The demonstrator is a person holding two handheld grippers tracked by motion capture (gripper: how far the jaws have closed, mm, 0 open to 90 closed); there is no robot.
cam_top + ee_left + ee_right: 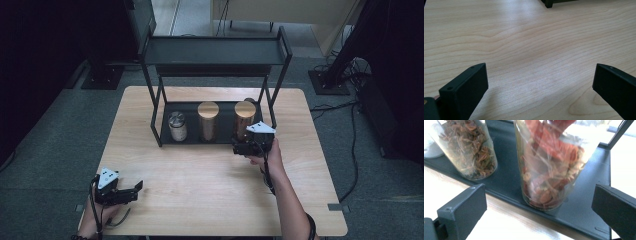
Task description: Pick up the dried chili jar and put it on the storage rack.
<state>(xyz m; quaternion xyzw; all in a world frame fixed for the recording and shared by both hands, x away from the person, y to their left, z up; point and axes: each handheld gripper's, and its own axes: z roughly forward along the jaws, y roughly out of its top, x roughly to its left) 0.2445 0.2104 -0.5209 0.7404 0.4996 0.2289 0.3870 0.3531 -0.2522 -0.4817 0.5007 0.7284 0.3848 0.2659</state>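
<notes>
A light wooden table (200, 200) carries a black metal two-tier rack (215, 52) at its far middle. On the rack's lower tray (589, 207) stand three jars: a small metal-lidded jar (177, 126) at left, then two taller wooden-lidded jars (208, 120).

The table (210, 190) is pale wood with wavy grain. On it stands a black metal rack (215, 55). On the rack's lower shelf, the two jars (208, 121) toward its right have tan wooden lids; the right one (551, 165) is clear, showing red and orange contents, its neighbour (471, 150) brown bits. The left jar (177, 126) is whitish with a silver lid.
</notes>
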